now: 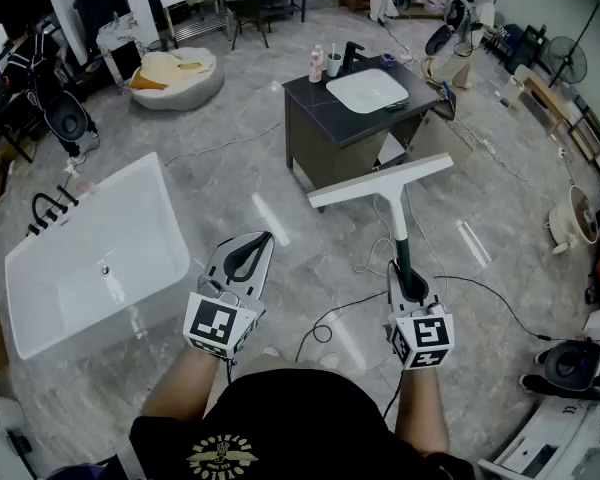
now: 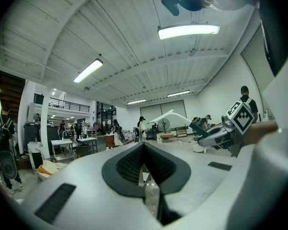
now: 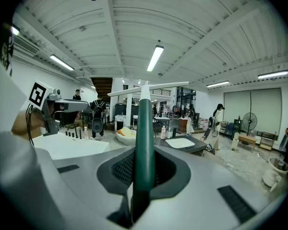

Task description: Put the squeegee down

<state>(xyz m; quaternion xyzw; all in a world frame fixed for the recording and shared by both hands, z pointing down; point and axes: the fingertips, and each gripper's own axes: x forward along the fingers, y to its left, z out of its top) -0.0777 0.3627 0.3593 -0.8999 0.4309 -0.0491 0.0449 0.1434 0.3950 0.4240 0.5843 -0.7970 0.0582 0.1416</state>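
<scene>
Right gripper (image 1: 404, 274) is clamped on the squeegee (image 1: 382, 181), pads tight on the lower part of its green handle. I read the long axis running straight out along the jaws, away from me, toward the dark sink cabinet (image 1: 315, 128). The white blade sits crosswise at the far end, up in the air above the floor. Left gripper (image 1: 252, 256) is alongside, with its jaws together and nothing between them.

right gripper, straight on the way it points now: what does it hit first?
Probably the dark vanity cabinet, across the floor. The squeegee that the right gripper is shut on sticks out ahead, so it would touch first. Depth is unclear.
</scene>
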